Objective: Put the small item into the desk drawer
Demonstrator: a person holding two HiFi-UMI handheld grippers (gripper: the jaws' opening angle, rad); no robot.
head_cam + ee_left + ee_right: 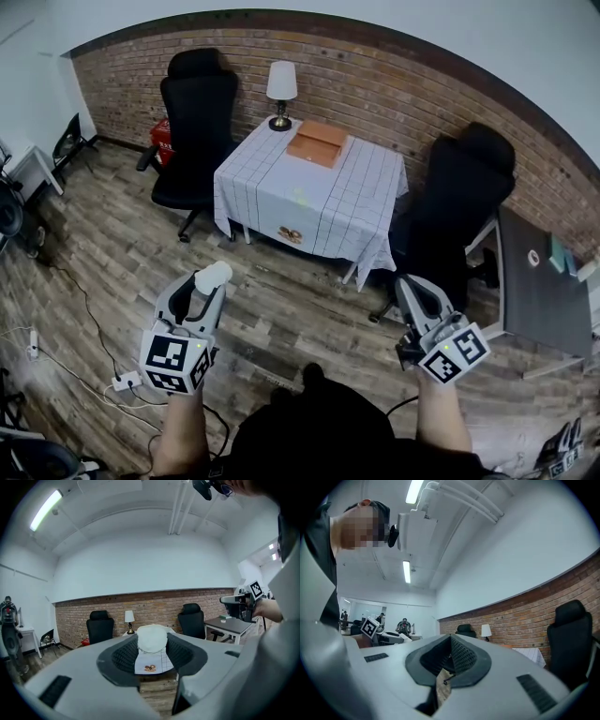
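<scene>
- The small white, rounded, soft-looking item [152, 637] is off the floor, pinched between the two dark ribbed jaws of the left gripper [212, 284]. Its top bulges above the jaw tips.
- That gripper is clamped on the item and held out in front of the person, low and to their left, above the wood-plank floor [281, 309].
- The right gripper [412, 286] carries nothing. Its own view shows the jaws pressed together with no gap, only floor showing below them.
- Ahead, well apart from both grippers, stands a small table under a white grid-patterned cloth [309, 202]. On it are a white-shaded table lamp [280, 89] and a flat orange-brown wooden box [317, 143].
- A black high-backed office chair [199, 122] stands at the table's left and another [464, 202] at its right.
- At the far right is a dark-topped desk on white legs [539, 291].
- No open drawer shows in any view, and I cannot tell whether the drawer belongs to the dark desk or is the wooden box.
- Judged step: the item is picked up and being carried, while opening the drawer and placing the item are not yet done.
- The next move likely calls for closing the distance to the drawer. The free right gripper could then pull it open while the left keeps an even grip and brings the item over the opening.
</scene>
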